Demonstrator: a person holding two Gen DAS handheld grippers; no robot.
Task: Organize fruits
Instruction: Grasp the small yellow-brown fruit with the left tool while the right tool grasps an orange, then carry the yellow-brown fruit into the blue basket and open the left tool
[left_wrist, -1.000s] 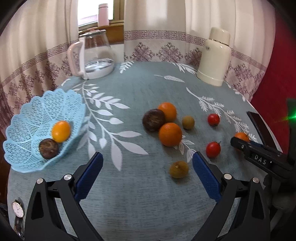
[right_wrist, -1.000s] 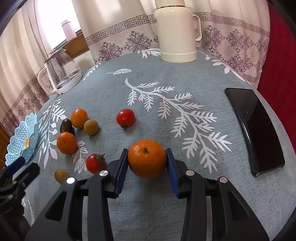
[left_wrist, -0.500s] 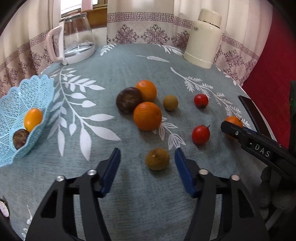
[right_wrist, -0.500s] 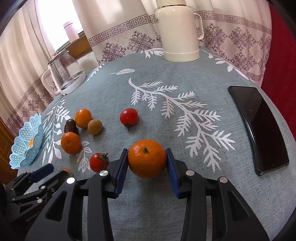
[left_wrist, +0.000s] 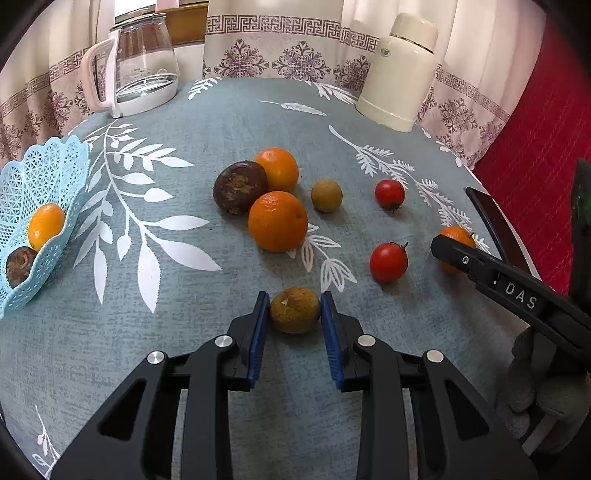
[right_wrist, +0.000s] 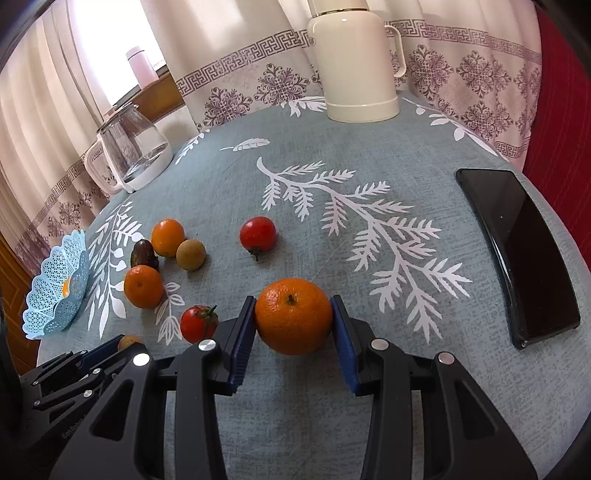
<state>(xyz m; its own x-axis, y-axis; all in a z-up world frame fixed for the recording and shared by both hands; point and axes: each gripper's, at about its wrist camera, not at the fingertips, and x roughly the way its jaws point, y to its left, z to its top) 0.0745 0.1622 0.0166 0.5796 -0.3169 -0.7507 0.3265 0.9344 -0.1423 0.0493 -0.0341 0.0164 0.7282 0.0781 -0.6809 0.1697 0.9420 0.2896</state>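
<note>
On right gripper (left_wrist: 461, 254): "DAS"

My left gripper (left_wrist: 294, 332) was all matte black plastic, two chunky angled arms with triangular cutouts near the base. Each arm carried two round silver screw heads, and the inner faces of the jaws had ribbed blue pads (left_wrist: 257, 334). My right gripper (right_wrist: 293, 334) was the same build: black frame, silver screws, blue ribbed pads (right_wrist: 242, 341). From the left wrist view, its side showed white "DAS" lettering and one small screw. From the right wrist view, the left one's side had small silver screws and faint raised lettering I couldn't fully read. A grey glove (left_wrist: 543, 376) showed below the right one.
</note>
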